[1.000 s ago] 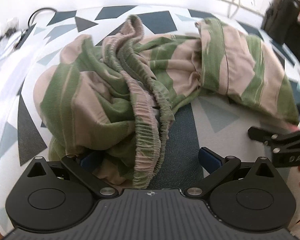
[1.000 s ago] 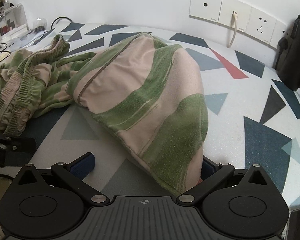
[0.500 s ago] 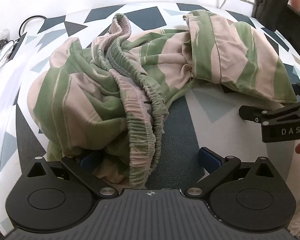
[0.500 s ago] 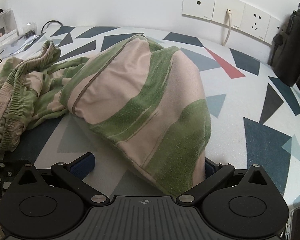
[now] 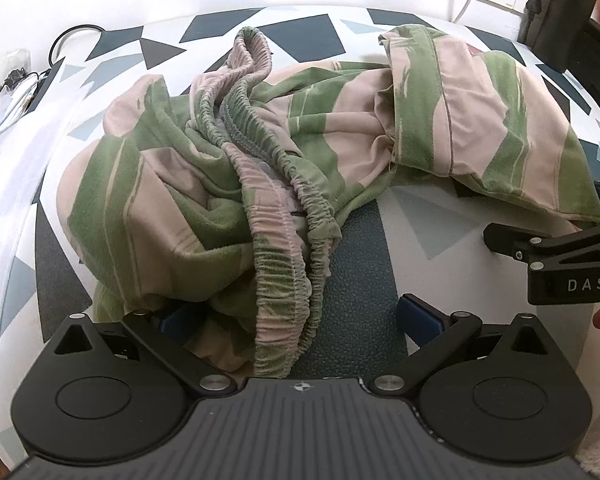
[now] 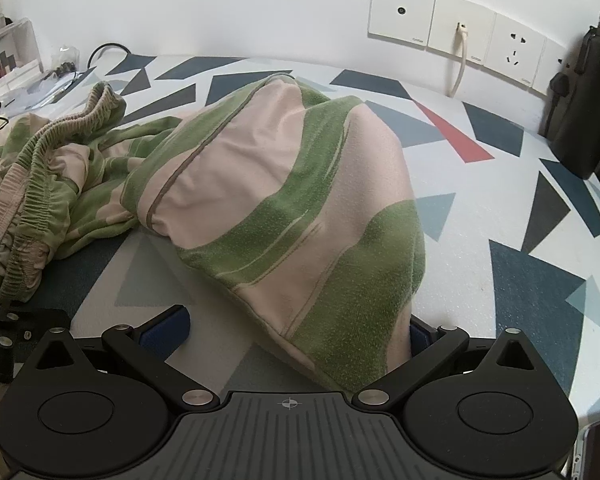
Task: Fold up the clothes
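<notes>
A pair of green-and-pink striped pants (image 5: 284, 184) lies crumpled on the patterned table (image 5: 364, 288). The elastic waistband (image 5: 284, 256) runs down between the jaws of my left gripper (image 5: 296, 320), which stand wide open around it. One leg (image 6: 300, 208) reaches toward my right gripper (image 6: 296, 328), whose jaws stand open with the leg's hem lying between them. The right gripper also shows at the right edge of the left wrist view (image 5: 560, 256).
Wall sockets (image 6: 452, 36) with a white cable sit at the back. A black bag (image 6: 588, 104) stands at the back right. Cables and a clear box (image 6: 12, 60) lie at the back left. White sheeting (image 5: 16, 152) covers the table's left side.
Both views have tilted and shifted a little. The pants lie much the same. Both grippers stay open.
</notes>
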Demonstrator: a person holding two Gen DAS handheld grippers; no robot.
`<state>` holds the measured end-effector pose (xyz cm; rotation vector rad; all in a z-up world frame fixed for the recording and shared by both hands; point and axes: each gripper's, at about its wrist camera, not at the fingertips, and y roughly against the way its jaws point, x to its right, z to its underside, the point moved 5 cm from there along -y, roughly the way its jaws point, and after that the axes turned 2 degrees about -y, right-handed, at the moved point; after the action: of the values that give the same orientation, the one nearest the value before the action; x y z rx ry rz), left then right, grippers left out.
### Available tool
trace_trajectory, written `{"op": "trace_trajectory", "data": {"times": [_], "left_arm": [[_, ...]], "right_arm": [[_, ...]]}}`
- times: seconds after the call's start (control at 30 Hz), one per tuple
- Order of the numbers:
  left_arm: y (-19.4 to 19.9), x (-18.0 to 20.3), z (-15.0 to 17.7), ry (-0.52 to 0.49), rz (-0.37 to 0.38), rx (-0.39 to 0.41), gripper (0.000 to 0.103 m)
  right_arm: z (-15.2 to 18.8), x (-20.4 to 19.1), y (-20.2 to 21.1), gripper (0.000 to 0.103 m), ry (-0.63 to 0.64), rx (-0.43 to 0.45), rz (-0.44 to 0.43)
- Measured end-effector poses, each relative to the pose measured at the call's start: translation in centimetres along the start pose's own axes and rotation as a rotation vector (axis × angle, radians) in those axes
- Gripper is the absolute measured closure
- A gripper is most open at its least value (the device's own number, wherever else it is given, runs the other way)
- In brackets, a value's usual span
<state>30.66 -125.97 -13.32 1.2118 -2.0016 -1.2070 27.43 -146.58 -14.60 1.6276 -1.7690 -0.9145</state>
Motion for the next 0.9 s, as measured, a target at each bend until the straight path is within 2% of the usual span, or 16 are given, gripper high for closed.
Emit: {"op": "trace_trajectory", "data": {"times": [0.5,0.63,0.9], "left_arm": [[-0.03,-0.03,0.09,-0.007,0.006,0.013,0.000],[-0.11,-0.07,-0.13,-0.014,0.011,-0.005,0.000],[-0.02,-0.45,-0.11,-0.083,0.070,-0.014,0.000]], "right_arm": [[0.13,-0.08,0.06,0.001,-0.012,-0.003,0.011],[0.23,-0.09,0.10,0.001,-0.013,-0.007,0.012],[-0.72,-0.20,-0.36,0.001,-0.031,-0.092,0.028]]}}
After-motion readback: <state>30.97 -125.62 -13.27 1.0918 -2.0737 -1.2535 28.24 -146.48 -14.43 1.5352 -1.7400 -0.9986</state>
